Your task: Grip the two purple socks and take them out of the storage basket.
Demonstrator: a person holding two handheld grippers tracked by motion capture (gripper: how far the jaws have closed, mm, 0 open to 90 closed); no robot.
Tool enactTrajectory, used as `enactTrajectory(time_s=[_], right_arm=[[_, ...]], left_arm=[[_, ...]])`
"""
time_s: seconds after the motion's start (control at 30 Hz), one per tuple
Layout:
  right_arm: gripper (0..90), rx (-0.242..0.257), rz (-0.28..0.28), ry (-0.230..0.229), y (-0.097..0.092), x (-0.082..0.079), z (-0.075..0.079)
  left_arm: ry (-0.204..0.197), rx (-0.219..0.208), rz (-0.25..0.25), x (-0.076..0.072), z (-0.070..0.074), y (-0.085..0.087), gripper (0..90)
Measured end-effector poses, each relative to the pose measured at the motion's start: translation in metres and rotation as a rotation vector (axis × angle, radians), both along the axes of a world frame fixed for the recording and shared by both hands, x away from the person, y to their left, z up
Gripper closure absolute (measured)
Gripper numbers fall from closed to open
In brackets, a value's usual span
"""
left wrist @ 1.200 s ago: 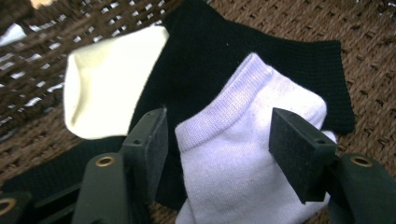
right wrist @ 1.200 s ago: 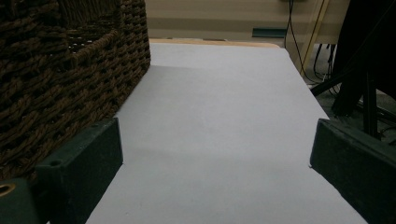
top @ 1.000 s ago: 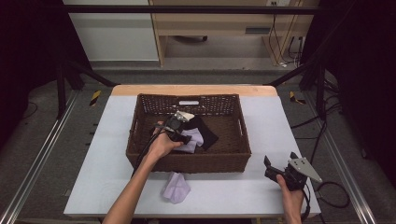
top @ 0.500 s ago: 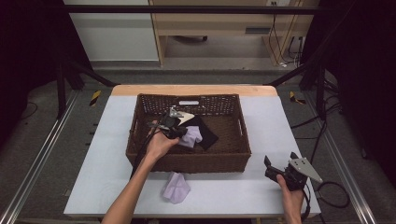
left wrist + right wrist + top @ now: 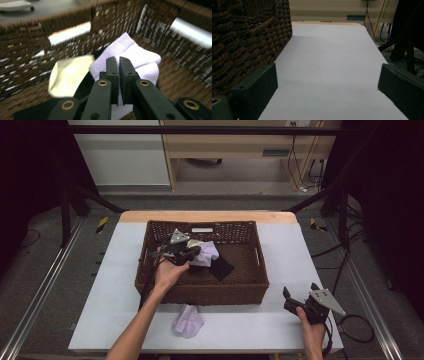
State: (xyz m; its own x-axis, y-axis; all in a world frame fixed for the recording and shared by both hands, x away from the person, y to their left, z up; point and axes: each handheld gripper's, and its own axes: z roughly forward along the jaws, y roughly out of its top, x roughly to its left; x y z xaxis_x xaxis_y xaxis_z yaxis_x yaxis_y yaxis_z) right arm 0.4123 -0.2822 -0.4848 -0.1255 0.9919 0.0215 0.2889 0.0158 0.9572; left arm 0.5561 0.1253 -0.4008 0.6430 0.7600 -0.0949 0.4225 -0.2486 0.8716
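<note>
Inside the wicker basket (image 5: pixel 150 270), the left gripper (image 5: pixel 119 65) pinches a lilac sock (image 5: pixel 135 53), jaws just closed on its fabric. Best lifted straight up, clear of the rim. The right gripper (image 5: pixel 292 297) rests wide open on the table (image 5: pixel 110 285).

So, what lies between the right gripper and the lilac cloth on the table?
Only bare table: in the high view nothing sits between the right gripper and the lilac cloth in front of the basket.
</note>
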Motion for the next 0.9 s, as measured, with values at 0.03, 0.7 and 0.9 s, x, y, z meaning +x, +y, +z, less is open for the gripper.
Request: enactTrajectory(time_s=[0.03, 0.7, 0.9], right_arm=[[3.0, 0.000, 0.000, 0.000, 0.000, 0.000, 0.000], [3.1, 0.000, 0.001, 0.002, 0.000, 0.000, 0.000], [3.1, -0.001, 0.003, 0.002, 0.000, 0.000, 0.000]], left_arm=[[-0.017, -0.009, 0.003, -0.001, 0.003, 0.001, 86.3], [-0.216, -0.114, -0.033, -0.048, 0.081, 0.024, 86.3], [-0.245, -0.129, -0.059, -0.074, 0.095, 0.038, 86.3]])
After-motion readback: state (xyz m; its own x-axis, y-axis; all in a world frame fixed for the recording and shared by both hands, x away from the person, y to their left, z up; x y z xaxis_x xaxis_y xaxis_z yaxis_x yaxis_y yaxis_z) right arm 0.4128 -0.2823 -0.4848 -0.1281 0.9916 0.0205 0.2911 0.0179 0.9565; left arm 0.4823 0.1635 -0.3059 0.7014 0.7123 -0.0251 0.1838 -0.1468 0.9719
